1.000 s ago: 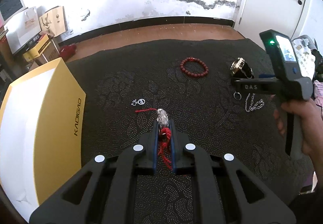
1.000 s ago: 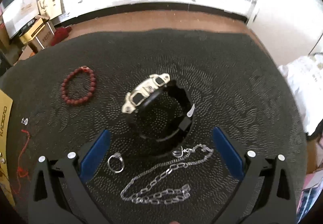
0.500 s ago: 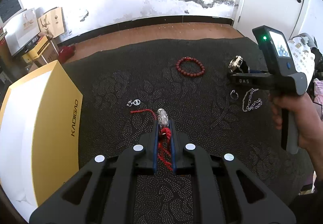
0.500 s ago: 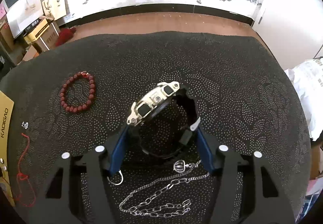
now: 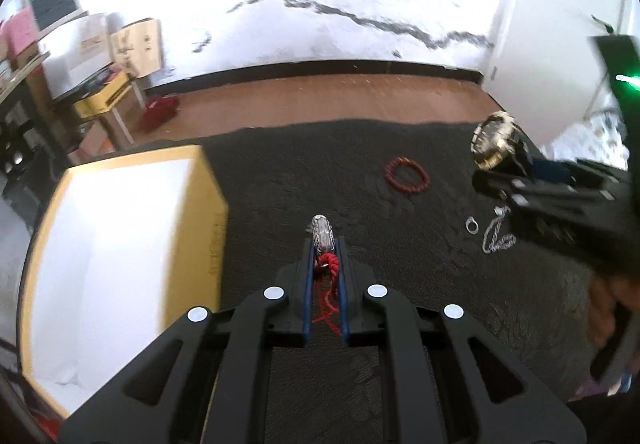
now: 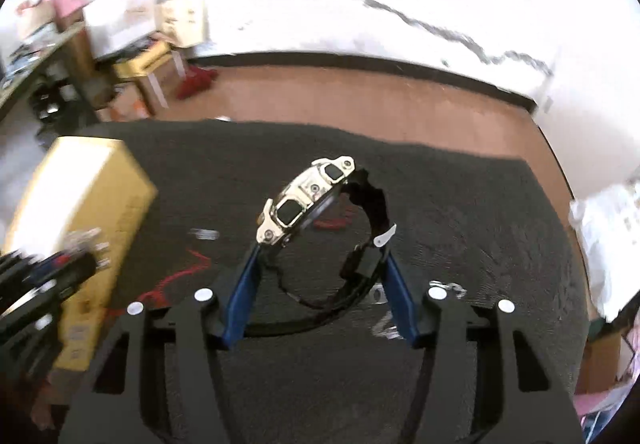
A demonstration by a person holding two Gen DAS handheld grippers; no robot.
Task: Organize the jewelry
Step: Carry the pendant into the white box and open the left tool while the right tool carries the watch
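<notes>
My left gripper [image 5: 325, 244] is shut on a silver pendant [image 5: 322, 237] with a red cord [image 5: 328, 286] and holds it above the dark mat [image 5: 400, 284]. My right gripper [image 6: 320, 264] is shut on a gold-faced watch [image 6: 306, 200] with a black strap and holds it lifted off the mat; the watch also shows in the left wrist view [image 5: 494, 140]. A red bead bracelet [image 5: 407, 175], a silver ring [image 5: 472, 225] and a silver chain [image 5: 496, 240] lie on the mat. A yellow and white box [image 5: 120, 264] stands at the left.
The mat's far edge meets a brown floor [image 5: 340, 96] and a white wall. Cartons and shelves [image 5: 100, 84] stand at the far left. A white bag [image 6: 608, 220] lies off the mat's right side.
The right gripper closed on the watch and lifted it off the mat, leaving the ring and chain behind. The left gripper rose with the pendant and moved toward the box.
</notes>
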